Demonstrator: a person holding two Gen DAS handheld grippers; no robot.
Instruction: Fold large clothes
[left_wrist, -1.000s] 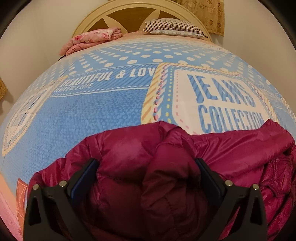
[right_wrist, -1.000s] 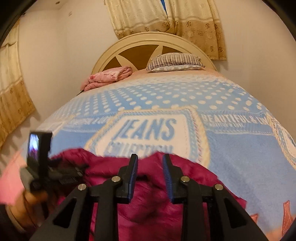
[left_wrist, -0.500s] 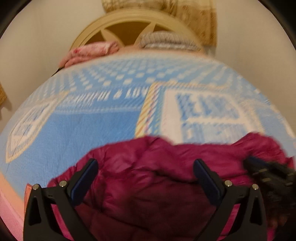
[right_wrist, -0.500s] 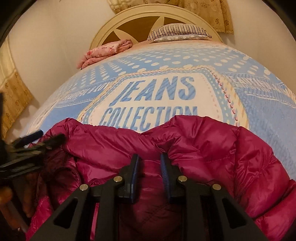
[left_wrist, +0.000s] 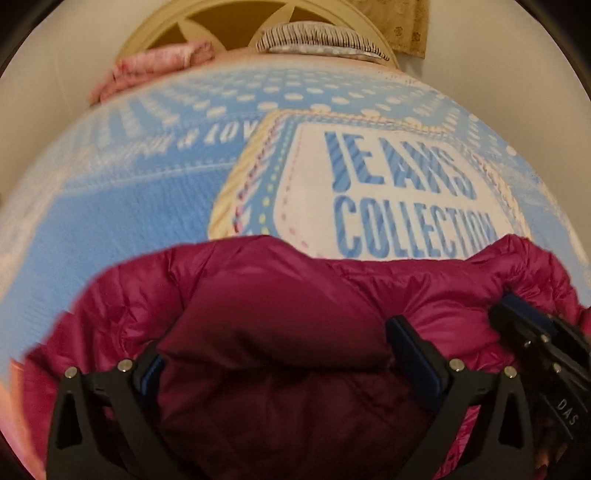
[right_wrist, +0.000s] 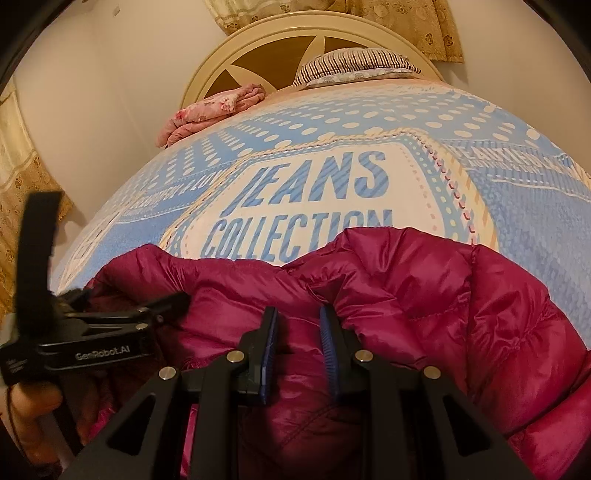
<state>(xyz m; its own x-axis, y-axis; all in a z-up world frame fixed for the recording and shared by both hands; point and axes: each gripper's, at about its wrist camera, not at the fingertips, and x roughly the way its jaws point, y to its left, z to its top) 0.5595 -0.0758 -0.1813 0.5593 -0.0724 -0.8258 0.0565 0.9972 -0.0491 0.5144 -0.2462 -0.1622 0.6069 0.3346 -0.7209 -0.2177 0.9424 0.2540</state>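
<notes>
Jacket (left_wrist: 280, 295): magenta puffer, rumpled at the near end of the blanket (left_wrist: 122, 206), covering the lower edge of its "JEANS COLLECTION" print.
Left gripper (left_wrist: 275, 354): fingers spread wide, a puffy fold bulging between them.
Right gripper (right_wrist: 297, 347): fingers narrowly parted over the jacket; whether they pinch fabric, I cannot tell.
Pillow (right_wrist: 354, 66): striped, by the headboard.

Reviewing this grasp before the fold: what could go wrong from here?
1. The left gripper stands wide open around a thick bulge of the magenta quilted puffer jacket; closing there may catch several layers, or the slick shell may slip out.
2. The right gripper is only narrowly open over a fold, so it may pinch just the outer shell.
3. The two grippers sit close together, so they could collide.
</notes>
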